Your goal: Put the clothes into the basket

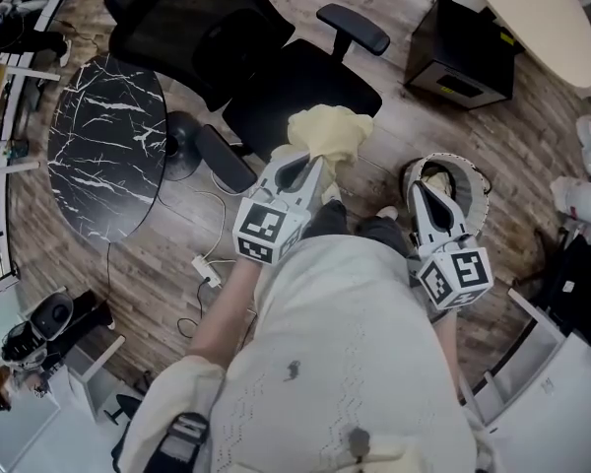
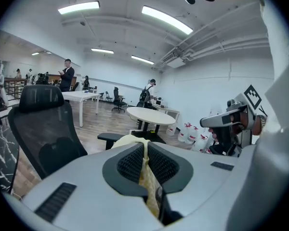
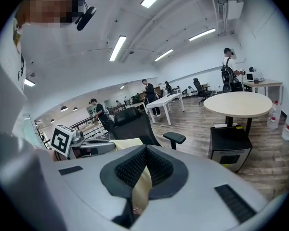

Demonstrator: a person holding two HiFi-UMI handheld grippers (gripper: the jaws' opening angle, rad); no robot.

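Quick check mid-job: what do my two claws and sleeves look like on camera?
Both the left claw and right claw have pale grey, wedge-shaped shells with black ribbed pads inside. Each carries a white cube printed with black square markers at its back. The person wears a loose, short-sleeved off-white top.

Wood floor (image 1: 532,136), black office chair (image 1: 276,77), marble table (image 1: 103,146), strip lights (image 2: 166,19)

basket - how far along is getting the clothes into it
Done: some pale fabric shows inside the basket, and the right hand-held gripper is shut on it. In hand: the left hand-held gripper is shut on a yellow garment, held up by the office chair, not over the basket. Left: carry the yellow garment over the basket and release it.
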